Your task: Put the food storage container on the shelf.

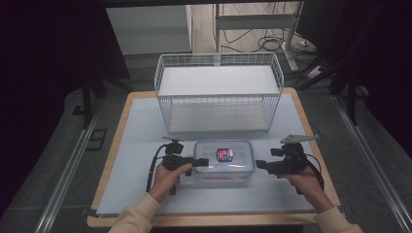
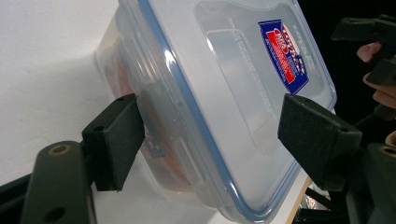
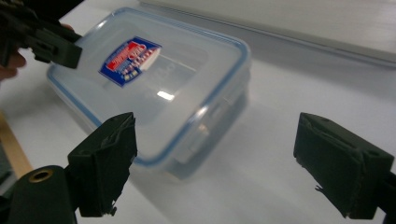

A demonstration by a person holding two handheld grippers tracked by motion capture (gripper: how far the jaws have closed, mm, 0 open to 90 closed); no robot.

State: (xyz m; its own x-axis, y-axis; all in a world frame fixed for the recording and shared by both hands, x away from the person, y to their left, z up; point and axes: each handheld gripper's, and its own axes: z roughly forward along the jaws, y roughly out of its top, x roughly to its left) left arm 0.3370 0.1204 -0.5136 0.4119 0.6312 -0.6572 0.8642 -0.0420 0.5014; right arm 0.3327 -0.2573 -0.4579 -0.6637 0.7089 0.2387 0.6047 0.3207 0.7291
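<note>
- Clear lidded container point(image 1: 224, 162) with a blue seal and a red-and-blue label point(image 1: 224, 155), set flat on the worktop point(image 1: 141, 131), directly between the two sets of fingers.
- Long axis running from the left gripper point(image 1: 199, 161) across to the right gripper point(image 1: 260, 164), one short end facing each.
- Left fingers point(image 2: 114, 140) spread apart and straddling the near short end, one beside the side wall, the other over the lid; nothing pinched yet, whether touching not clear.
- Right fingers point(image 3: 105, 161) likewise parted and holding nothing, just short of the opposite end, one finger low at the lid's corner, the other out over bare worktop.
- Left hand judged nearer, already around the container's edge; right needing a small push inward to bracket its end.
- Something orange-red dimly visible through the wall, too blurred to identify.
- Pale sheet covering the worktop, wooden edge showing round it.
- White wire basket point(image 1: 218, 92) standing well beyond the fingers, past the container.
- Dark surroundings, cables on the floor at the far side.
</note>
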